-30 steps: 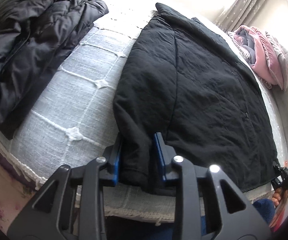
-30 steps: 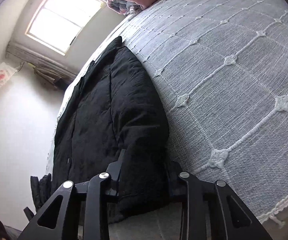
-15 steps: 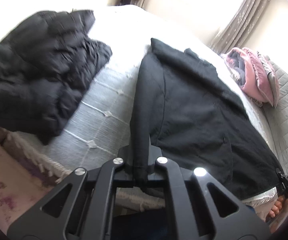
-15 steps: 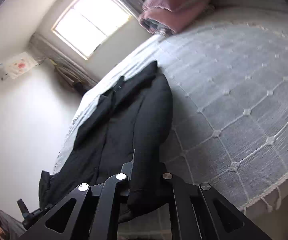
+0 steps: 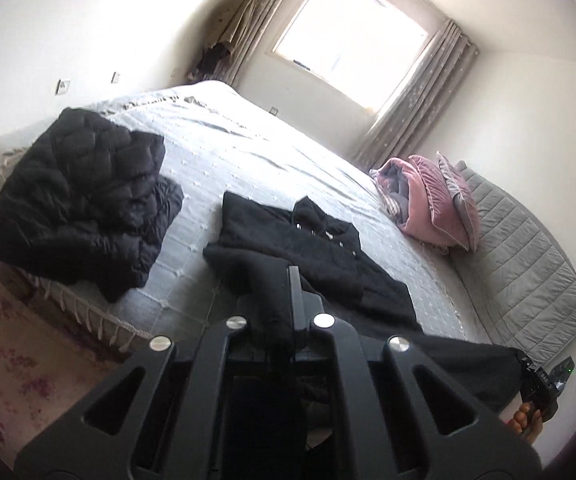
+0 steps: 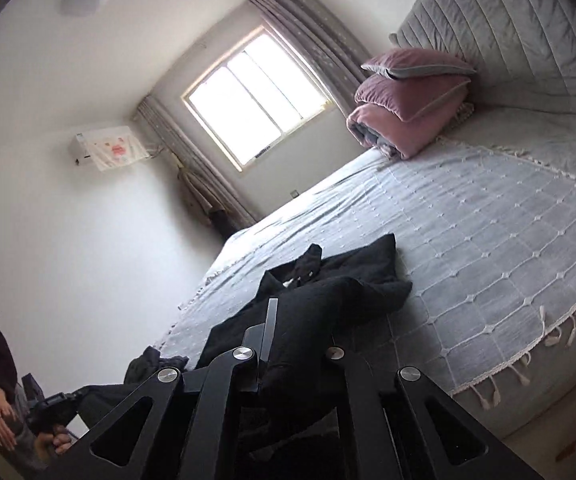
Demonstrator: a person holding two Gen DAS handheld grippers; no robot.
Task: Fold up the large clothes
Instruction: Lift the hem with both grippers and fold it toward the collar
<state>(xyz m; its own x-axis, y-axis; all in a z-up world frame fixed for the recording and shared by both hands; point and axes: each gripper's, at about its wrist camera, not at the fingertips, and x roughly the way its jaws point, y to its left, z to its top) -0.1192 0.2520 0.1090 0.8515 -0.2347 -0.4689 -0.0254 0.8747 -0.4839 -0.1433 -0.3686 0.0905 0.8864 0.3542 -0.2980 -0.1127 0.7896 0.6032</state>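
A black jacket lies on the grey bedspread, collar end toward the window. Its near hem is lifted off the bed between my two grippers. My left gripper is shut on the left hem corner; the cloth hangs between its fingers. My right gripper is shut on the right hem corner of the same jacket. The right gripper also shows in the left wrist view, at the far end of the taut hem. The left gripper shows in the right wrist view.
A black puffer coat lies in a heap at the bed's left corner. Pink folded bedding and pillows sit by the grey padded headboard. A floral rug covers the floor. A window faces me.
Both grippers have risen and pulled back from the bed with the hem in them. The jacket's lower half has lifted off the bedspread, and the views now take in the whole room.
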